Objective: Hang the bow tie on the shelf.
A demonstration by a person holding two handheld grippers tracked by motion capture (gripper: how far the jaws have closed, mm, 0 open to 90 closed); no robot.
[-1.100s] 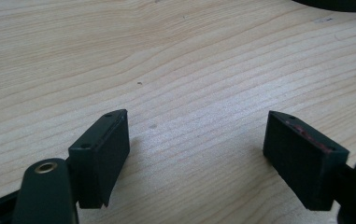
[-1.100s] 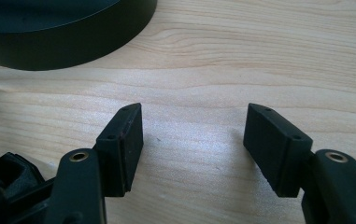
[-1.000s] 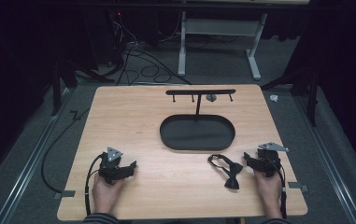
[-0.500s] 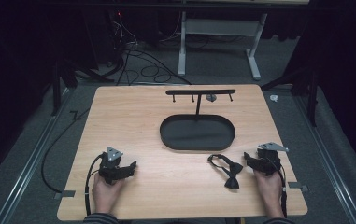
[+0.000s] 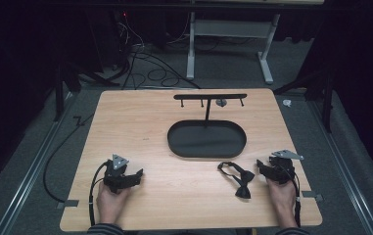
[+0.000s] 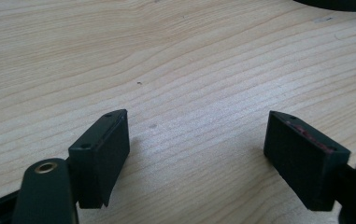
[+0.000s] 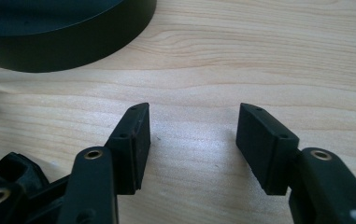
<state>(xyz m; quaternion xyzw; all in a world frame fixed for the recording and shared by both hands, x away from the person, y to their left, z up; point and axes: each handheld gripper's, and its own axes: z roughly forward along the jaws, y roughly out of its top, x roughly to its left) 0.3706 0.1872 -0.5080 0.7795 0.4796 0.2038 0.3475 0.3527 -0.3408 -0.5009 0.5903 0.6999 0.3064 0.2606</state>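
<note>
The black bow tie (image 5: 237,178) lies flat on the table (image 5: 174,137), just left of the right gripper (image 5: 261,166) and outside its jaws, which have just been closing with bare wood between them. The left gripper (image 5: 137,175), well apart at near left, stands wide and empty.

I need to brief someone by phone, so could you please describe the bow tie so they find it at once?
Start at the wooden table and find the black oval tray with its hanging rack. Just in front of the tray's right end lies the bow tie, small, black, soft, with a looped strap, beside the right claw.
</note>
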